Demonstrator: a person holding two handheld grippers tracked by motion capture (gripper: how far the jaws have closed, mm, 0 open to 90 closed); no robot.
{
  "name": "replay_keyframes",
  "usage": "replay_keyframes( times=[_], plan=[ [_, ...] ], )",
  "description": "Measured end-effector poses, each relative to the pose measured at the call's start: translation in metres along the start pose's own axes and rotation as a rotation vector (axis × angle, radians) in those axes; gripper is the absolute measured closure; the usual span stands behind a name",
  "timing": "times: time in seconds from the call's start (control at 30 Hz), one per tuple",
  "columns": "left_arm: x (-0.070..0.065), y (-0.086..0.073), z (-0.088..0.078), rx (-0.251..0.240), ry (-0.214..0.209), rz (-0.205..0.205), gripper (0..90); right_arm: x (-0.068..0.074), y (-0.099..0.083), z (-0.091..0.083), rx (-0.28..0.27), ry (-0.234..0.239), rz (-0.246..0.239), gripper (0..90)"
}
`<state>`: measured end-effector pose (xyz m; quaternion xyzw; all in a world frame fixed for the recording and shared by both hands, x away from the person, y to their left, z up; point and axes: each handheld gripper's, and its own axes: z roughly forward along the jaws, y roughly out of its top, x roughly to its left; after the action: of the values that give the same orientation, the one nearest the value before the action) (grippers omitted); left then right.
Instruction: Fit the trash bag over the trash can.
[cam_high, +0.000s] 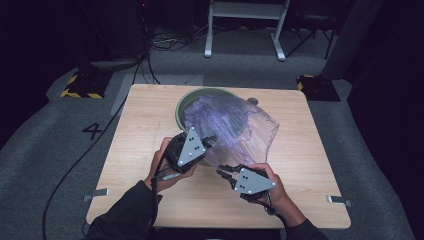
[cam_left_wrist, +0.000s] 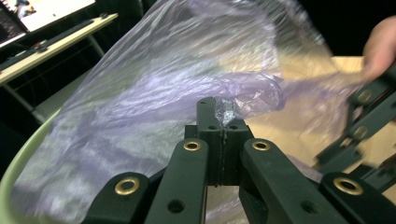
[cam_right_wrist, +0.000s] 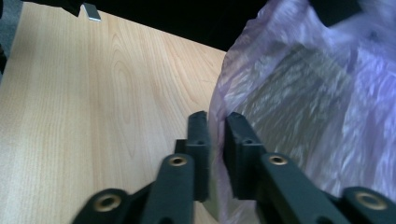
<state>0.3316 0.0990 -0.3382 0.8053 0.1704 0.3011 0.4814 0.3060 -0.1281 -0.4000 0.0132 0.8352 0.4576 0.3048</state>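
The work in hand looks like fitting the thin, translucent purple plastic bag (cam_high: 235, 125) over the round pale green bin (cam_high: 186, 102) as a liner. To do it well, I judge, each hand-held gripper should pinch a single layer of the mouth edge, so the two can draw it apart and over the rim without tearing the film.

The left hand-held gripper (cam_left_wrist: 219, 116) has its jaws fully together, with a crumpled bit of film pinched at their tips. It sits at the near rim of the bin, with the bag billowing ahead of it.

The right hand-held gripper (cam_right_wrist: 215, 122) has its jaws slightly parted. The bag's edge runs down through the narrow gap between them, and the pads do not seem to press it.

The bag lies draped over the bin and spills rightward onto the light wooden tabletop (cam_high: 150, 130), its near edge reaching both tools.
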Motion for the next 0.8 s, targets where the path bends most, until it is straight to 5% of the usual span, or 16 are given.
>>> replay_keyframes(
  times=[0.03,0.17,0.2,0.53,0.67,0.8],
  plan=[
    [0.002,-0.005,-0.003,0.001,0.010,-0.004,89.7,-0.001,-0.002,-0.001,-0.003,0.000,0.021,68.3],
    [0.007,-0.012,-0.007,-0.006,0.022,-0.013,89.7,-0.002,-0.005,-0.007,-0.016,0.011,0.047,60.5],
    [0.010,-0.016,-0.009,-0.003,0.027,-0.024,89.7,-0.004,-0.007,-0.013,-0.023,0.007,0.065,52.0],
    [0.017,-0.040,-0.013,0.003,0.040,-0.056,89.7,-0.008,-0.008,-0.059,-0.073,-0.022,0.130,37.4],
    [0.021,-0.049,-0.016,0.004,0.046,-0.075,89.7,-0.014,-0.003,-0.078,-0.115,-0.109,0.163,32.1],
    [0.024,-0.055,-0.016,0.005,0.042,-0.085,89.7,-0.026,0.000,-0.085,-0.099,-0.258,0.242,30.1]
  ],
)
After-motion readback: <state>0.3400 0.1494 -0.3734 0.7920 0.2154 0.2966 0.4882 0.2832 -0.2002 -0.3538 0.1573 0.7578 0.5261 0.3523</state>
